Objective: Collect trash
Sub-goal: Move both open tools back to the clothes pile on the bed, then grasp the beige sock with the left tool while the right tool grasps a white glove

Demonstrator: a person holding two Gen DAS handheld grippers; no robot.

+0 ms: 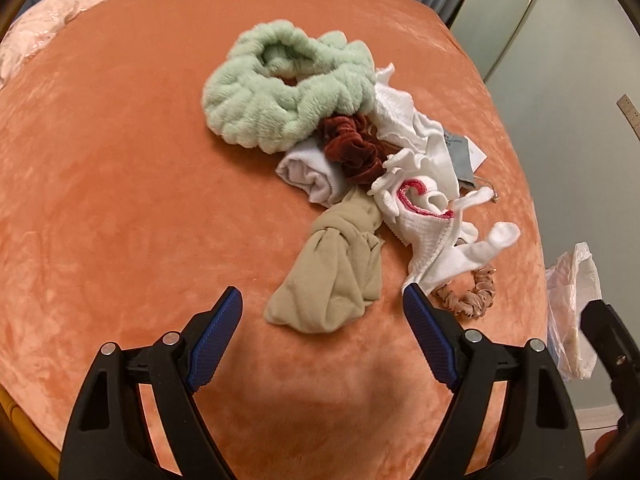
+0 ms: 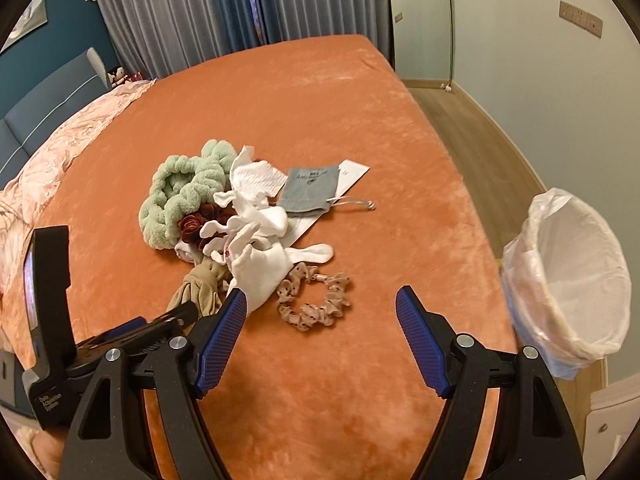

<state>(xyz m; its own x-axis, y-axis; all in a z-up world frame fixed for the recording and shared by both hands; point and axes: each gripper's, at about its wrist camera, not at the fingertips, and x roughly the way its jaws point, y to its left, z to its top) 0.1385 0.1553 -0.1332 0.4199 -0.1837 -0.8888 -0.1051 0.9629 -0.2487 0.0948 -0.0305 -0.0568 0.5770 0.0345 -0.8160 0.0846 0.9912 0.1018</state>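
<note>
A heap lies on the orange bed cover [image 1: 120,200]: a fluffy green band [image 1: 280,96], a maroon scrunchie [image 1: 352,148], white cloths [image 1: 424,220], a knotted beige cloth [image 1: 336,280] and a pale pink scrunchie [image 1: 468,292]. My left gripper [image 1: 323,291] hangs open just above the near end of the beige cloth, holding nothing. In the right wrist view the pink scrunchie [image 2: 316,304] lies just beyond my right gripper [image 2: 322,292], which is open and empty. A grey pouch [image 2: 308,188] rests on white paper [image 2: 352,172] behind the heap.
A bin with a clear plastic liner [image 2: 568,276] stands off the bed's right edge, over the wooden floor [image 2: 472,152]. A pink quilt [image 2: 60,152] covers the bed's left side. Curtains [image 2: 180,8] hang behind, and the wall is on the right.
</note>
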